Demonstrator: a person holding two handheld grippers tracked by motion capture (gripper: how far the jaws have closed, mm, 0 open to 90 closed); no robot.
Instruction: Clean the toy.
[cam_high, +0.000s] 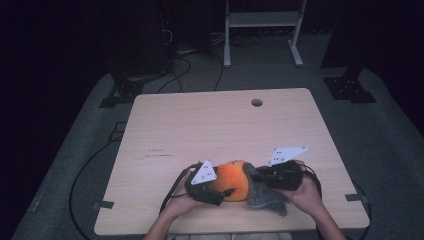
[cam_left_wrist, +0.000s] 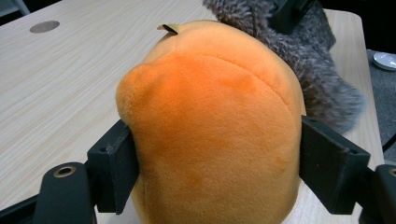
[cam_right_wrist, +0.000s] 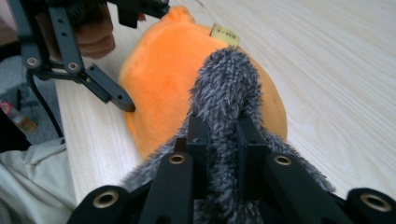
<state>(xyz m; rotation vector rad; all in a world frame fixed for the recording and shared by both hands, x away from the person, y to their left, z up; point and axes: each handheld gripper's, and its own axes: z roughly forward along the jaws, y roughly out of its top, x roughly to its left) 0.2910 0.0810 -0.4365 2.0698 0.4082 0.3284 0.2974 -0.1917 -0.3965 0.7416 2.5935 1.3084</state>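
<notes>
Hands are coming in from the bottom edge of the high view, each one holding a tool over the near part of the wooden surface. On the left side, the left tool is sitting against the orange plush toy, and a grey three-cornered plate is standing on top of it. In the left gripper view, its two black jaws are spread wide and are pressing on both sides of the round orange plush toy, so this tool is gripping the toy. A small tan tag is sticking up from the top of the toy. The toy is lying on the surface near the person's edge, between the two tools. Just to its right, a grey fuzzy piece is touching the toy and spreading out on the surface toward the person. On the right side, the right tool is reaching in from the right hand. In the right gripper view, its jaws are squeezed almost together and are pinching a fold of the grey fuzzy piece, which is rising up between them in front of the orange plush toy. The left tool is showing there too, farther off, touching the toy's side.
</notes>
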